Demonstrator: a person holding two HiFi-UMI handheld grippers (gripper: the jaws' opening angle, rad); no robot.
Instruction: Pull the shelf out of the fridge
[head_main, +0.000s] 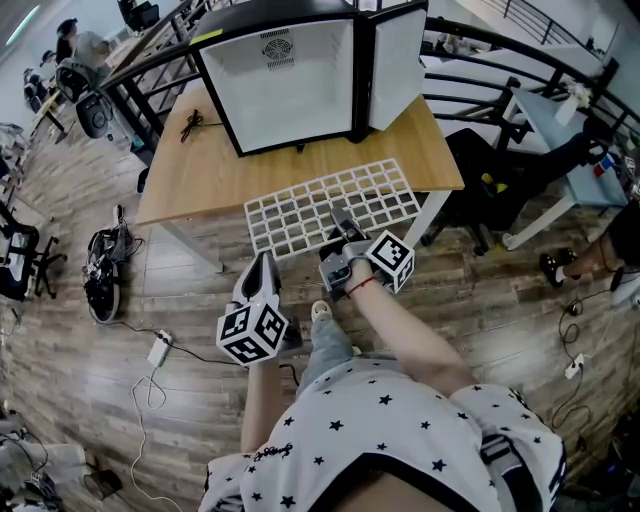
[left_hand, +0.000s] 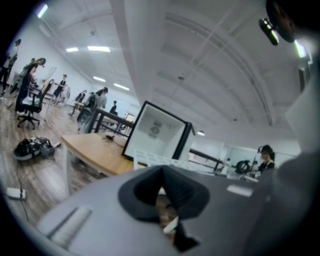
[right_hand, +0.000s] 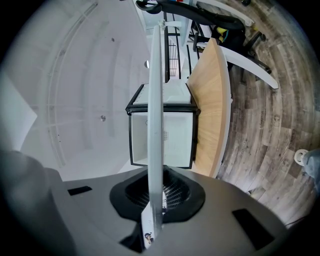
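The wire shelf (head_main: 330, 205) is already out of the mini fridge (head_main: 300, 75), its near rim clamped between the right gripper (head_main: 345, 224) jaws (the left gripper (head_main: 264, 264), alongside, is closed and empty). The pull looks finished; next, probably, set it on the table (head_main: 200, 170) ahead of the jaws.

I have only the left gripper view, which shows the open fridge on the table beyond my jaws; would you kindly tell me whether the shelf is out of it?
Observer: Yes. In the head view the white grid shelf is wholly outside the fridge, in front of its open side.
Operator: Thank you. What is holding it?
Observer: The right gripper. Its own view shows the jaws shut on the shelf's near edge, with the shelf seen edge-on.
Operator: Is my left gripper touching the shelf?
Observer: No. In the head view the left gripper is apart from the shelf, on the person's side of its near edge, with nothing between its jaws.
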